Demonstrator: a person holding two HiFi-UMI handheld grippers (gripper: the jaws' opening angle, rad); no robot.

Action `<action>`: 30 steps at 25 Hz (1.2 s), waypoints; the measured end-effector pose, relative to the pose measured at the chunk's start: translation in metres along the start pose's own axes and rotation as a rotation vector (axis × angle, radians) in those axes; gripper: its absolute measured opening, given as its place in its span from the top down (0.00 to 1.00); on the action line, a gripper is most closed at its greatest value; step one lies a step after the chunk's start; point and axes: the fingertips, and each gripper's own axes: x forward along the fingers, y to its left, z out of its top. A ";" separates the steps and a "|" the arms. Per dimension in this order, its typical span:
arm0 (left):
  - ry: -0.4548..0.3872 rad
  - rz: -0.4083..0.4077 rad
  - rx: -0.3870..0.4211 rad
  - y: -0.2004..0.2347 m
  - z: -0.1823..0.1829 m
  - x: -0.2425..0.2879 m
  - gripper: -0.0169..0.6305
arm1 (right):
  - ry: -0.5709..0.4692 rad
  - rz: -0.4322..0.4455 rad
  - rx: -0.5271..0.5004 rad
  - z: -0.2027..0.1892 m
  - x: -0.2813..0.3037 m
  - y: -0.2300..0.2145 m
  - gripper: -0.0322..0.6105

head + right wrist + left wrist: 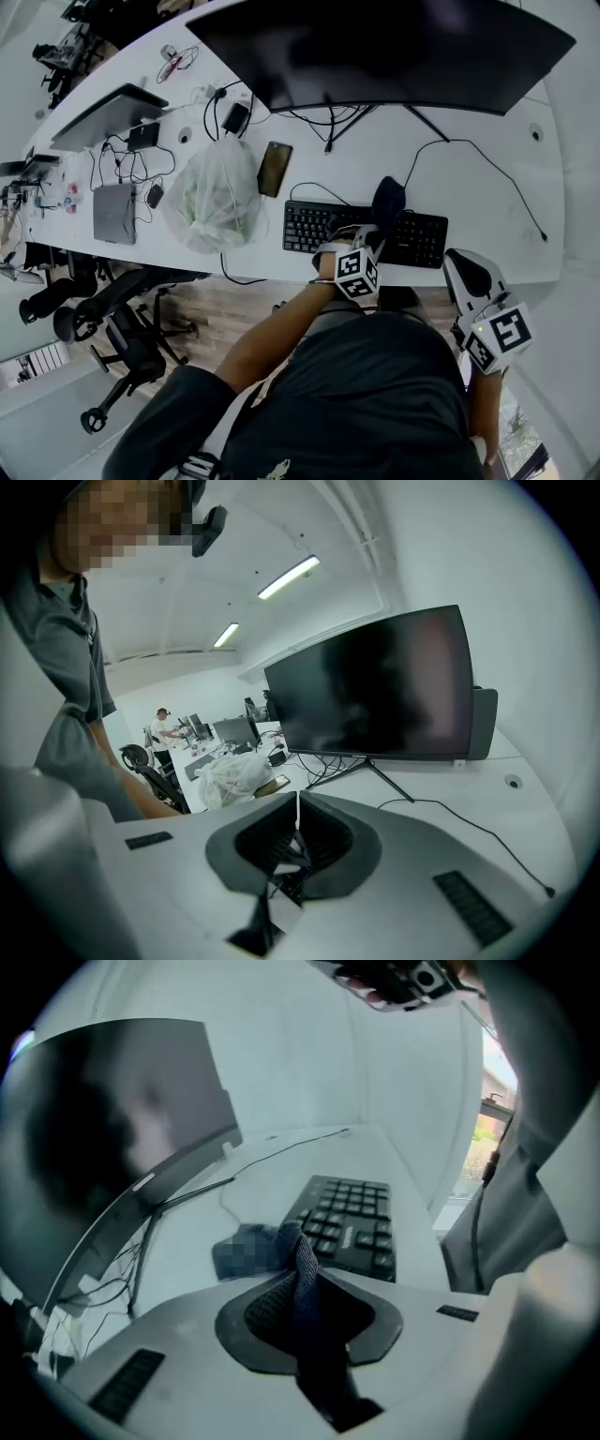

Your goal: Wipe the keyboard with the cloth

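Observation:
The black keyboard (323, 225) lies near the front edge of the white desk (487, 202). A dark blue cloth (387, 200) drapes over the keyboard's middle and onto the desk behind it. My left gripper (366, 234) is over the keys, shut on a fold of that cloth. In the left gripper view the cloth (307, 1293) runs up between the jaws of the left gripper (298, 1243), with the keyboard (354, 1218) just beyond. My right gripper (466, 272) hangs off the desk's front right, shut and holding nothing. In its own view the right gripper (297, 805) faces the monitor (375, 686).
A wide dark monitor (375, 47) stands behind the keyboard, with cables (487, 164) trailing over the desk. To the left lie a phone (274, 169), a white plastic bag (216, 197), a grey box (114, 214) and a laptop (108, 117). Office chairs (112, 309) stand on the floor.

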 end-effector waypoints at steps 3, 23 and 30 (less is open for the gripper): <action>-0.031 -0.101 0.095 -0.040 0.024 0.010 0.90 | 0.002 0.011 -0.006 0.002 0.004 0.004 0.93; -0.039 0.025 -0.019 0.034 -0.009 -0.005 0.90 | 0.045 0.027 0.045 -0.010 0.026 0.011 0.93; -0.031 0.015 -0.021 0.046 -0.005 0.010 0.90 | 0.057 0.046 0.080 -0.015 0.039 0.008 0.93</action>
